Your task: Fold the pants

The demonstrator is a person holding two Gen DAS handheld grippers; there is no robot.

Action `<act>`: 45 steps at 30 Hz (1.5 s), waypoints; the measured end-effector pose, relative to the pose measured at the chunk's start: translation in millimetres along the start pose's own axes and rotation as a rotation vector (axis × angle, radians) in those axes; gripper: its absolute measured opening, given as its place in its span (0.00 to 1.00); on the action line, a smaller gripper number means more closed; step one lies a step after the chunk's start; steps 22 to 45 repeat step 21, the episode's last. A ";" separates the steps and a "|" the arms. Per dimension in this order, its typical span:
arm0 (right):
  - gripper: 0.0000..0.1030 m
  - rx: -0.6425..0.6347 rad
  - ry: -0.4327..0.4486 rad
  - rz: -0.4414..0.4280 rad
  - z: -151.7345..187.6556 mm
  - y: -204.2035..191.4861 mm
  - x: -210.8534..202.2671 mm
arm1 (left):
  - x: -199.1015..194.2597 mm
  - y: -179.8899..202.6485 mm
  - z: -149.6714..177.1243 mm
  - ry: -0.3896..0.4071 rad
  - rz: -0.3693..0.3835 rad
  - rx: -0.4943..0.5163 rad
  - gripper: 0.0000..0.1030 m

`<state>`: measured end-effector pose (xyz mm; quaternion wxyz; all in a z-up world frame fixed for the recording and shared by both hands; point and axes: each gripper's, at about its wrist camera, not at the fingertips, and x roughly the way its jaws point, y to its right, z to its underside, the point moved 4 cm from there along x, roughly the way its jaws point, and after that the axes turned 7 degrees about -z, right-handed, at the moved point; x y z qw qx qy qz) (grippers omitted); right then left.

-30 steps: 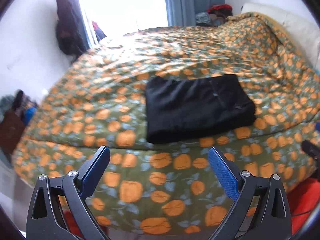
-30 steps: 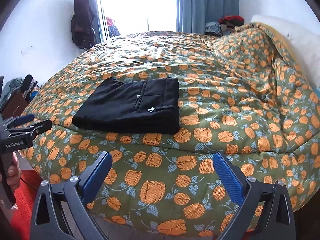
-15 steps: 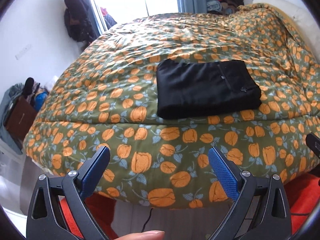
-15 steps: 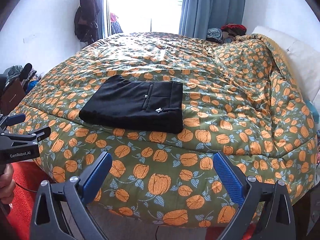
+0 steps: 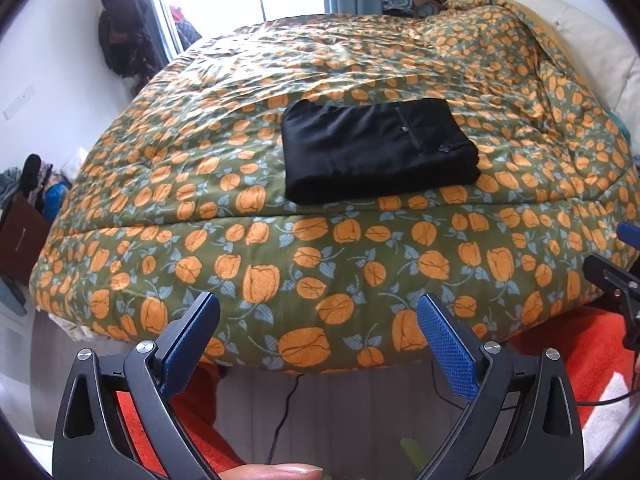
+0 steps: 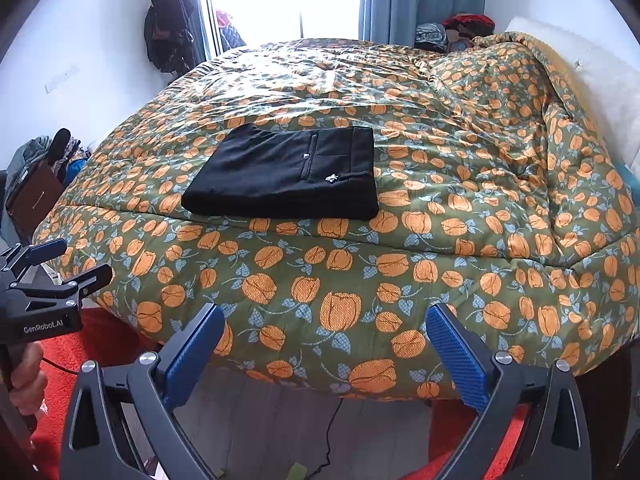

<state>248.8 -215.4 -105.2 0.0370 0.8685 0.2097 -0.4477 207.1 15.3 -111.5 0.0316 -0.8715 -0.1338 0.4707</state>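
Black smooth-woven pants point(image 5: 376, 150), folded into a flat thick rectangle with a zip pocket on top, lie near the front edge of the puffy quilted olive duvet with orange tulip print point(image 5: 320, 256), long axis running left-right across the bed, zip-pocket end to the right. Left gripper point(image 5: 320, 336) with textured blue pads on black plastic arms hangs off the bed, jaws spread wide, holding nothing. Right gripper point(image 6: 326, 342) is the same, gaping and empty, well apart from the pants over the red rug point(image 6: 94, 340)
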 end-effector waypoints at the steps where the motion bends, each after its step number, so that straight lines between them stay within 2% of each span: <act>1: 0.97 -0.005 0.000 0.003 -0.4 -1.4 0.2 | -1.5 1.6 -0.5 0.000 0.012 -0.002 0.96; 8: 0.97 -0.037 -0.008 0.018 4.1 -9.0 4.1 | 1.1 6.1 -1.4 -0.003 0.014 0.011 0.96; 45: 0.97 -0.033 -0.018 0.011 6.9 -9.4 11.1 | 0.0 8.9 0.9 0.014 -0.001 0.018 0.96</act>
